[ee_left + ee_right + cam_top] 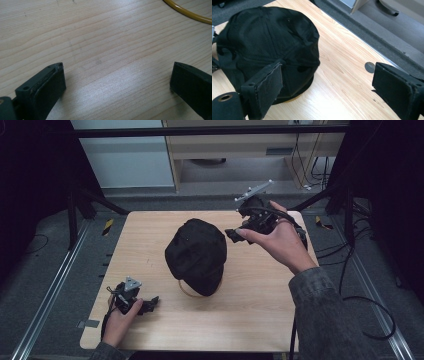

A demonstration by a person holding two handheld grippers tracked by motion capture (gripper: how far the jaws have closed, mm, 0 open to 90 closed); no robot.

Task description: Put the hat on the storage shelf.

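Observation:
A black cap (196, 254) lies crown up in the middle of the wooden table (260, 315), a yellow edge (186, 292) showing under its brim. My right gripper (233, 234) hovers just right of the cap, jaws pointing at it. In the right gripper view the cap (262, 42) lies ahead and left of the right gripper (328, 87), whose jaws stand wide apart with bare table between them. My left gripper (152, 302) rests near the front left corner, open and holding nothing. The left gripper (117, 82) faces bare wood, with a yellow curved edge (190, 13) at the top right.
Black frame legs (75, 215) stand at the table's back corners. Cables (365, 305) trail over the floor on the right. A pale cabinet (240, 145) stands behind the table. A small dark round spot (369, 67) marks the table near its far edge.

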